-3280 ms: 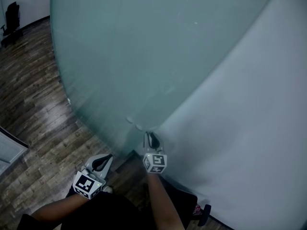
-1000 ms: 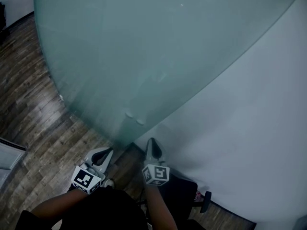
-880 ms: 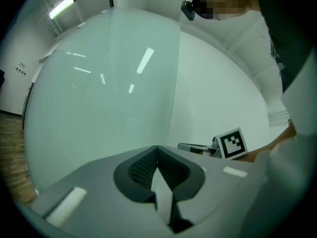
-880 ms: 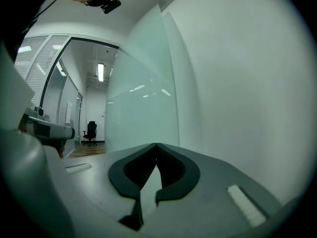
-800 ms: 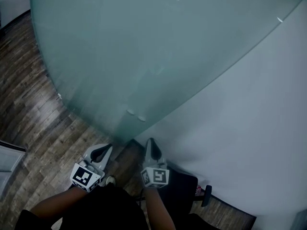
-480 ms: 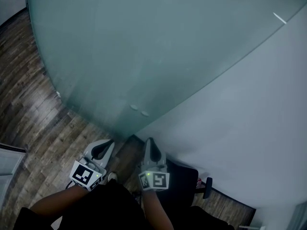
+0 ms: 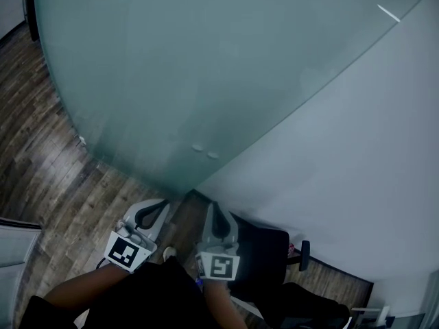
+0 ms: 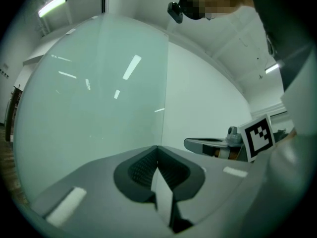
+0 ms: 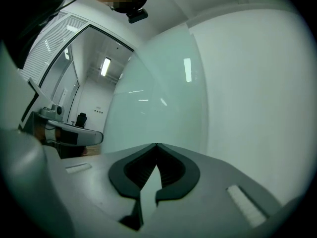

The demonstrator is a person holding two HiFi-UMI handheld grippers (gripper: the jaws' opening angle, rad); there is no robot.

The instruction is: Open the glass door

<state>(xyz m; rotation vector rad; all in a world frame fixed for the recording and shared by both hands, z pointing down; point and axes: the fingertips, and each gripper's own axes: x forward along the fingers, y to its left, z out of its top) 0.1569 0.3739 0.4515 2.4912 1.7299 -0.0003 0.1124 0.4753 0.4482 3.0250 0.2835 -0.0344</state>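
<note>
Frosted glass door [image 7: 192, 67] ahead, wood plank floor [image 7: 48, 177] at left, white wall [image 7: 363, 170] at right; black chair [image 7: 264, 252] by right gripper [image 7: 215, 207]; left gripper [image 7: 157, 204] alongside, both closed on nothing, short of the glass

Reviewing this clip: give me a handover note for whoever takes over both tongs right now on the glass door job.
Left tongs: shut, empty, apparently clear of the glass.
Right tongs: shut, empty, beside the left ones, also apparently clear.
Frosted glass door: straight ahead, its lower corner near the white wall; two round fittings sit low on the pane.
Done: cannot tell how far the door is open.
Left: check the opening; if it is too small, probably push the pane with shut tongs.
</note>
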